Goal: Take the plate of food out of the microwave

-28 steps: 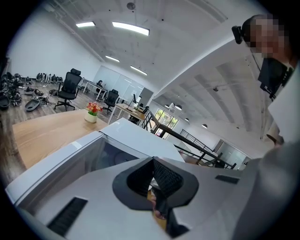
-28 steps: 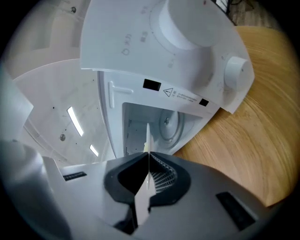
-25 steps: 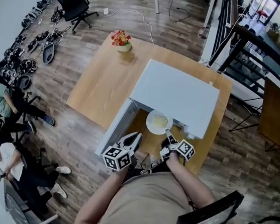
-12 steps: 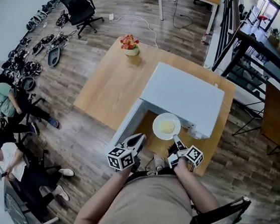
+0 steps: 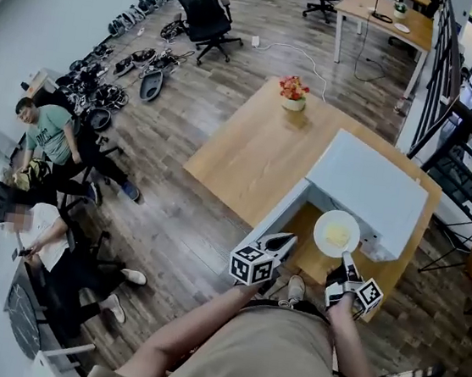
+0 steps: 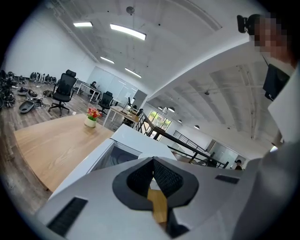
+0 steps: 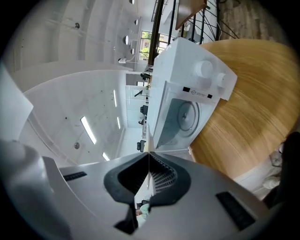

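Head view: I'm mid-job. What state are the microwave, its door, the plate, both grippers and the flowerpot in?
Microwave: cavity empty.
Door: swung open.
Plate: out of the microwave, held by its edge, food on it.
Right gripper: shut on the plate.
Left gripper: shut, empty.
Flowerpot: upright on the table.

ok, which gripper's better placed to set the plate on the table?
Right: the right gripper is shut on the plate rim, outside the microwave, above the table. The left gripper is shut, empty, by the open door.
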`<state>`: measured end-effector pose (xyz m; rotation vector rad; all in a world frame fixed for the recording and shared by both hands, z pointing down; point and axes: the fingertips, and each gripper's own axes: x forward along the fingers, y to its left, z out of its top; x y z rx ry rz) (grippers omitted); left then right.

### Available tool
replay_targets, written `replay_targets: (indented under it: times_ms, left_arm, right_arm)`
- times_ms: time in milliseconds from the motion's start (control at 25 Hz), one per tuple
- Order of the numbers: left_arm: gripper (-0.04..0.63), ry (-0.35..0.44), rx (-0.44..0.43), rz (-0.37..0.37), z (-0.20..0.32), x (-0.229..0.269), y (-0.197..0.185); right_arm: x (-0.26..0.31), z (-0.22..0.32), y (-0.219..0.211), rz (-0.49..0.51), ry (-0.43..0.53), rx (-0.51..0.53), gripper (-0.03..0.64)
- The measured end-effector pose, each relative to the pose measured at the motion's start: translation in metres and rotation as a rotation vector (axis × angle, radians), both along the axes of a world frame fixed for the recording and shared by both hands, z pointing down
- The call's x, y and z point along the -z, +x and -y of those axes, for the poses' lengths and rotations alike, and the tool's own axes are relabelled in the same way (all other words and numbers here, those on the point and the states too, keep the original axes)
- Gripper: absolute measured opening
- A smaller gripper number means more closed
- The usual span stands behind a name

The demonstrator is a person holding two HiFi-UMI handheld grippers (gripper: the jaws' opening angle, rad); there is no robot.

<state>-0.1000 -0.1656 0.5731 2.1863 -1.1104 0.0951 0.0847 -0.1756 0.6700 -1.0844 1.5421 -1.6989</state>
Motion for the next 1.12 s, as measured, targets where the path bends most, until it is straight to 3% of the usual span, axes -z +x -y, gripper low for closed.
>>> replay_targets:
  times_ms: [560, 760, 1120]
  left_arm:
    - [0.002, 0.052, -0.075, -0.051, -0.013, 0.024, -0.028]
    - [0.002, 0.043, -0.078, -0.092, -0.015, 0.03, -0.03]
    - [0.002, 0.011, -0.131, -0.102, -0.025, 0.012, -0.019]
  right_arm:
    - [0.062, -0.023, -0.004, -0.081, 0.19, -0.044, 0.014]
    - [0.085, -0.05, 0.001, -0.091, 0.137, -0.077, 0.014]
    - [0.097, -0.088, 0.026, -0.105, 0.136, -0.145, 0.014]
